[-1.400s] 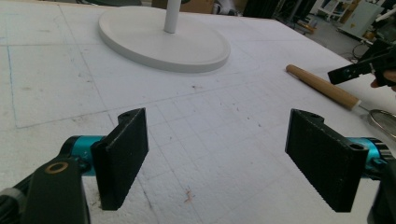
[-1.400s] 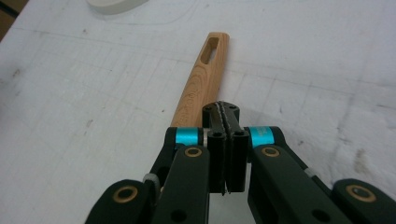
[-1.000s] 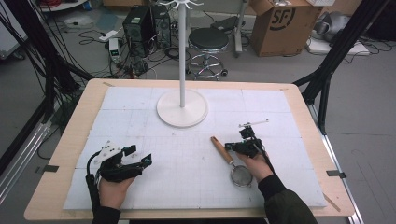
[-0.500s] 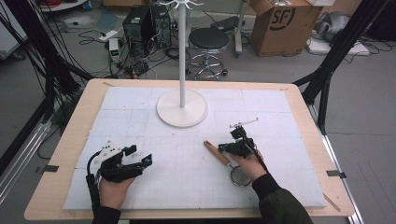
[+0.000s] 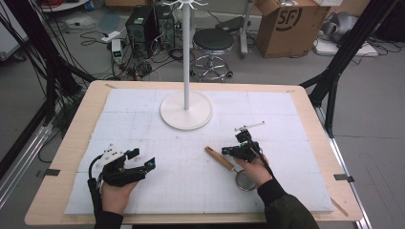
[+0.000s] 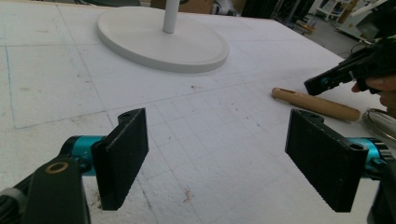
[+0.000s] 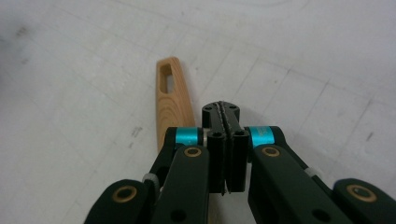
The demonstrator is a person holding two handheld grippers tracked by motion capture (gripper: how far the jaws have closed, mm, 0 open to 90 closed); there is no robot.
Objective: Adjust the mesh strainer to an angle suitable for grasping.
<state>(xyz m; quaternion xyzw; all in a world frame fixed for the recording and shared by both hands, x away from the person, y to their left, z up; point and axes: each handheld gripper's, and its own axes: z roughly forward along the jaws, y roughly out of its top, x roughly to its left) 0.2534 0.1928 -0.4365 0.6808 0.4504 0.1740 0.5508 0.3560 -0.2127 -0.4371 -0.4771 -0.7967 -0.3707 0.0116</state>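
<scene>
Right tool shut, wooden handle lying diagonal, pointing upper-left

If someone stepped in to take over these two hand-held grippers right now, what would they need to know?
Left gripper: open, empty, resting low on the white mat, away from the work.
Right gripper: jaws shut with nothing between them, hovering over the strainer's wooden handle.
Strainer: lies flat on the mat in front of the white stand, its mesh bowl partly under the right hand.
Done: nothing picked up yet.
Left: probably open the right jaws and grasp the handle.
</scene>
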